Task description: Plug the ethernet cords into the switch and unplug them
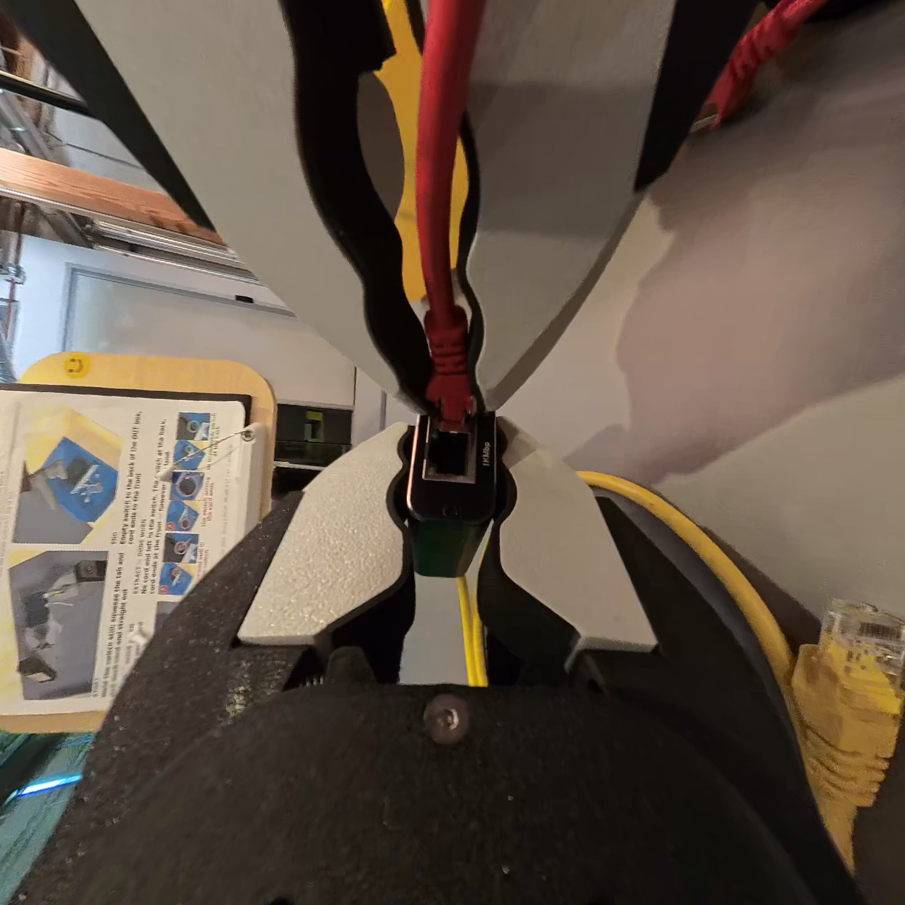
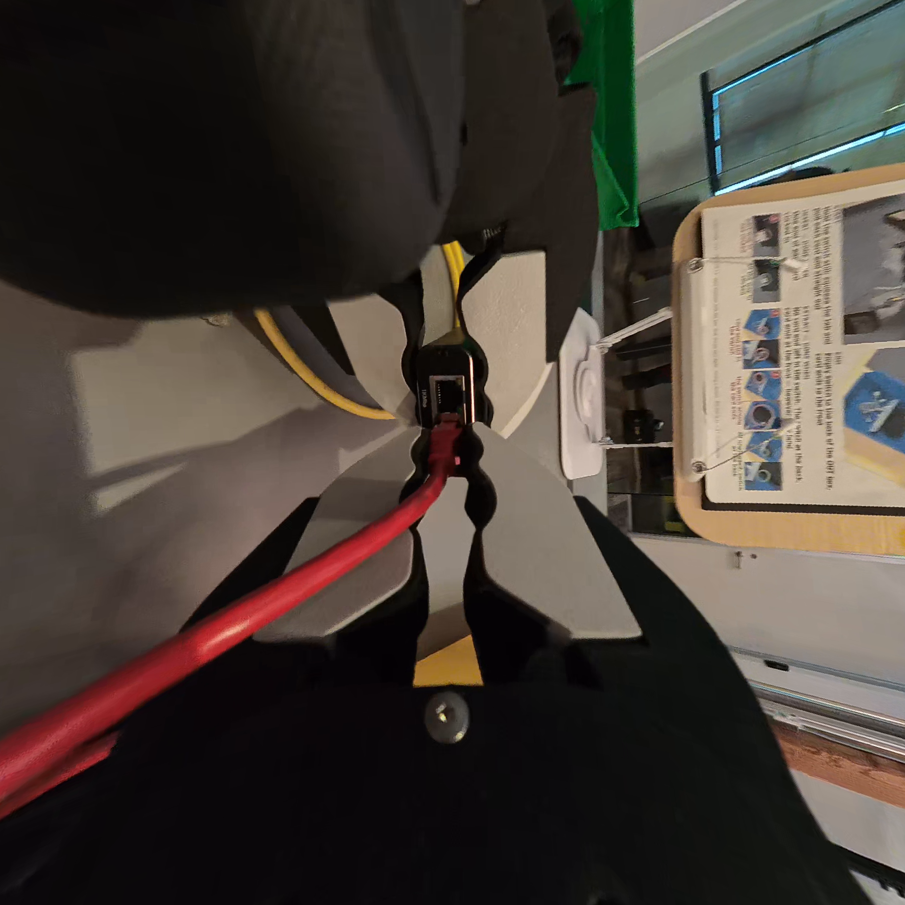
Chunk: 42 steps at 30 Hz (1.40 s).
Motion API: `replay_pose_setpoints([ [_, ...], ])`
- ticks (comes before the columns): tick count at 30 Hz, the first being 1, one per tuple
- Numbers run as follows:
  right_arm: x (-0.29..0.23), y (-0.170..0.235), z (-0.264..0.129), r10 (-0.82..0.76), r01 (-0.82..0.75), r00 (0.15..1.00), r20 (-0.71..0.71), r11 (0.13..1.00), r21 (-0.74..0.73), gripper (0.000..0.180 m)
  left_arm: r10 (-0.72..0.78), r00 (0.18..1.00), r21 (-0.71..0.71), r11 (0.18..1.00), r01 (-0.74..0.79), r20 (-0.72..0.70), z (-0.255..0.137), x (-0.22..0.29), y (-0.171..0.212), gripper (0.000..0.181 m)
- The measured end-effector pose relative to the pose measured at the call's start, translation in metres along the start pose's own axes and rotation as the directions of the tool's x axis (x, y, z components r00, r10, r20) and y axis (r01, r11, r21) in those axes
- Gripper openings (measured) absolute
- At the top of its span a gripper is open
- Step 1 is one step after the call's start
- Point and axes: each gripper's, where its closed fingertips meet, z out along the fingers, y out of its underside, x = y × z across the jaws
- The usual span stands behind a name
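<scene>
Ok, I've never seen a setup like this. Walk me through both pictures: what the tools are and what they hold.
There is no robot here: a person holds a two-fingered gripper in each hand, and each gripper carries a camera looking along its fingers.

The left wrist view shows the left gripper shut on a small black switch, its port facing the camera. The right gripper comes in from above.

The right wrist view shows the right gripper shut on the plug of a red cord, right at the switch's port edge. I cannot tell whether it is seated.

A loose yellow cord loops nearby. An instruction sheet on a wooden board stands behind.
</scene>
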Motion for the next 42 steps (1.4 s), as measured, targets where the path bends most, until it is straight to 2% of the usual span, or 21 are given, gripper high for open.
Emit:
replay_pose_setpoints([
  [7,-0.001,-0.001,-0.007,0.059,-0.053,0.991,0.119,0.997,-0.049,0.014,-0.016,1.000,0.043,0.999,0.016,0.002,0.000,0.001,-0.007,0.027],
  [16,-0.002,-0.011,-0.024,0.088,-0.079,0.983,0.160,0.995,-0.060,0.014,-0.045,0.999,0.073,0.996,0.044,0.015,-0.004,-0.003,-0.015,0.027],
  [17,-0.024,-0.026,-0.034,0.093,-0.101,0.945,0.313,0.995,0.008,0.014,-0.051,0.995,-0.071,0.996,0.058,0.088,0.001,-0.015,0.009,0.026],
  [18,-0.030,-0.025,-0.037,0.101,-0.104,0.946,0.309,0.995,-0.005,0.014,-0.114,0.989,-0.164,0.978,0.129,0.099,0.002,-0.026,0.039,0.027],
  [19,-0.017,-0.008,-0.038,0.035,-0.022,0.984,0.174,0.997,-0.074,0.014,-0.264,0.959,-0.084,0.958,0.273,0.101,-0.005,-0.039,0.042,0.026],
  [20,-0.002,-0.005,-0.046,0.041,-0.038,0.997,0.072,0.999,-0.037,0.013,-0.363,0.929,0.061,0.931,0.359,0.075,-0.018,-0.051,0.022,0.026],
  [21,0.009,-0.007,-0.057,0.140,-0.141,0.989,0.043,0.990,0.022,0.013,-0.389,0.918,0.157,0.914,0.374,0.078,-0.028,-0.060,0.001,0.026],
  [23,0.028,-0.008,-0.073,0.244,-0.243,0.970,0.006,0.963,0.113,0.013,-0.345,0.934,0.161,0.930,0.329,0.087,-0.028,-0.055,-0.021,0.026],
  [24,0.039,0.000,-0.077,0.272,-0.268,0.962,-0.026,0.958,0.100,0.013,-0.325,0.944,0.152,0.937,0.314,0.055,-0.026,-0.045,-0.030,0.026],
  [26,0.063,0.025,-0.086,0.282,-0.285,0.953,-0.110,0.959,-0.012,0.013,-0.287,0.956,0.140,0.951,0.276,0.063,-0.026,-0.036,-0.045,0.026],
  [28,0.090,0.058,-0.099,0.292,-0.326,0.939,-0.181,0.923,-0.202,0.014,-0.261,0.964,0.101,0.962,0.255,0.055,-0.025,-0.031,-0.049,0.026],
  [29,0.103,0.075,-0.107,0.280,-0.330,0.939,-0.201,0.896,-0.297,0.014,-0.276,0.960,0.089,0.959,0.270,0.053,-0.023,-0.031,-0.048,0.026],
  [30,0.110,0.095,-0.114,0.300,-0.352,0.936,-0.187,0.839,-0.416,0.014,-0.295,0.955,0.092,0.952,0.291,0.032,-0.022,-0.028,-0.048,0.026],
  [32,0.139,0.143,-0.133,0.234,-0.349,0.936,-0.262,0.695,-0.628,0.014,-0.329,0.944,0.080,0.941,0.328,0.008,-0.018,-0.025,-0.043,0.026],
  [34,0.137,0.191,-0.143,0.300,-0.371,0.921,-0.250,0.476,-0.797,0.014,-0.325,0.946,0.046,0.945,0.325,0.008,-0.016,-0.024,-0.036,0.026],
  [36,0.126,0.235,-0.156,0.300,-0.301,0.927,-0.225,0.237,-0.924,0.014,-0.323,0.946,0.013,0.946,0.323,0.000,-0.015,-0.021,-0.030,0.026],
  [37,0.119,0.252,-0.160,0.303,-0.263,0.930,-0.210,0.147,-0.953,0.014,-0.323,0.946,0.004,0.946,0.323,-0.009,-0.014,-0.019,-0.029,0.026],
  [41,0.080,0.286,-0.152,0.422,-0.205,0.886,-0.193,-0.016,-0.979,0.014,-0.299,0.954,-0.025,0.954,0.298,-0.023,-0.011,-0.013,-0.026,0.026],
  [42,0.068,0.289,-0.148,0.470,-0.192,0.864,-0.182,-0.028,-0.981,0.015,-0.295,0.955,-0.026,0.955,0.294,-0.023,-0.011,-0.012,-0.026,0.026],
])
